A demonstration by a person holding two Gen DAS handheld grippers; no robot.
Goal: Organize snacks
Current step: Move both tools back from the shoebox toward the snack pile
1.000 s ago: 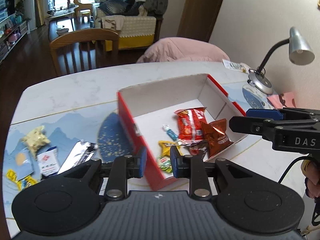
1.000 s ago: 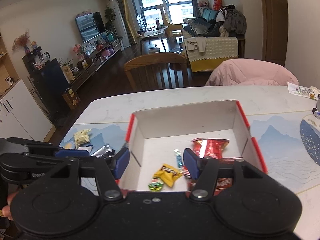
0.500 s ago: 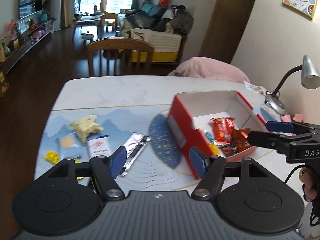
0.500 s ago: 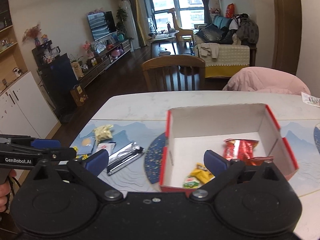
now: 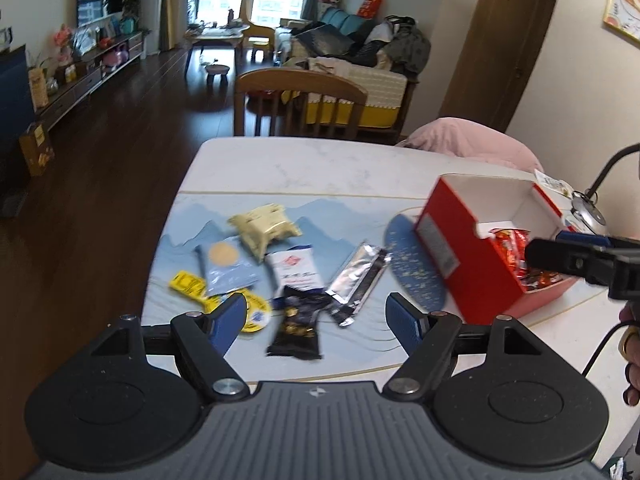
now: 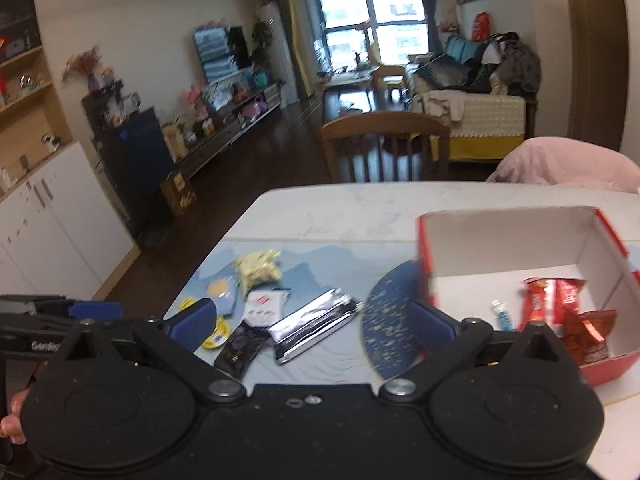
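A red box (image 5: 456, 256) with a white inside stands at the table's right and holds red snack packets (image 6: 552, 304). Loose snacks lie on the blue mat to its left: a pale yellow packet (image 5: 264, 226), a white packet (image 5: 298, 274), a silver packet (image 5: 358, 276), a black packet (image 5: 298, 326), a blue packet (image 5: 228, 266) and small yellow ones (image 5: 186, 282). My left gripper (image 5: 316, 320) is open and empty above the black packet. My right gripper (image 6: 312, 320) is open and empty above the silver packet (image 6: 316, 326).
A wooden chair (image 5: 300, 100) stands at the table's far edge. A pink cushioned seat (image 5: 468, 140) is at the far right. A desk lamp base (image 5: 586, 210) sits behind the box. The table's left edge drops to dark floor.
Both grippers have swung left from over the box to over the loose snacks. Both have opened wider. The black packet has come into view.
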